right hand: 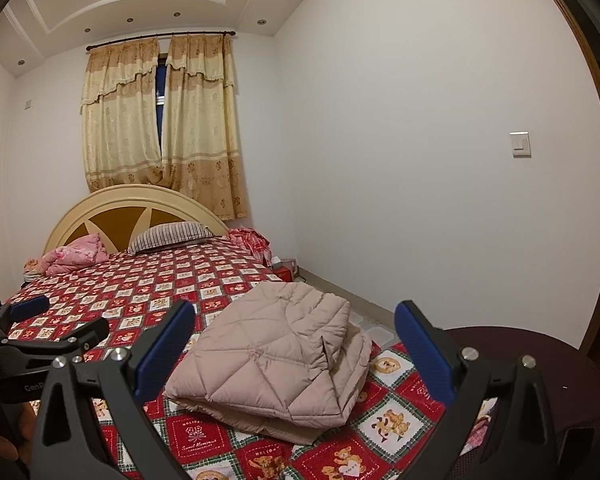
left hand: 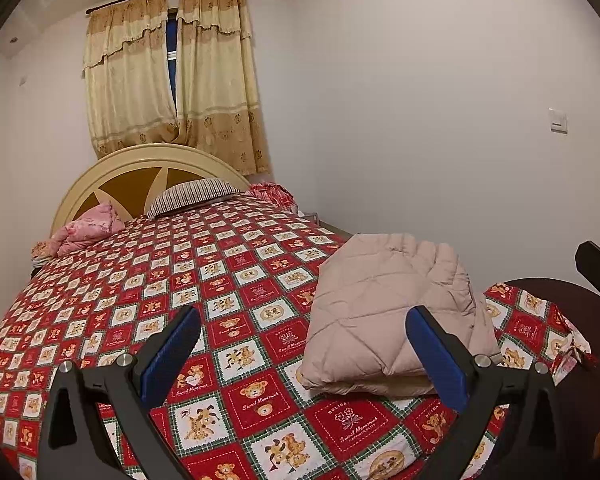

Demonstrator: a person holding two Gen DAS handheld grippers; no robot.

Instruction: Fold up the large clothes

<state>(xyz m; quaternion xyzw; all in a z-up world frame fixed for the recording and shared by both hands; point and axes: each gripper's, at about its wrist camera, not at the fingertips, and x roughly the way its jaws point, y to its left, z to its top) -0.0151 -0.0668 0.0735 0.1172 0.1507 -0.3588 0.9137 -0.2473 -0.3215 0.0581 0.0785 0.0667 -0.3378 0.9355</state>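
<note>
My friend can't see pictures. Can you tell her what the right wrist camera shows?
A folded beige puffy coat lies on a bed with a red teddy-bear cover. The right gripper is open above it, holding nothing. Behind are a striped pillow and yellow curtains.

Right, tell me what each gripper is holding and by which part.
Nothing is held. The left gripper and right gripper are both open and empty; the folded quilted coat lies free on the bed.

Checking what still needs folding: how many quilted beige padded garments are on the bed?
1: the quilted beige padded coat, already folded, lies at the bed's near right corner on the red patchwork bedspread; neither open gripper touches it.
</note>
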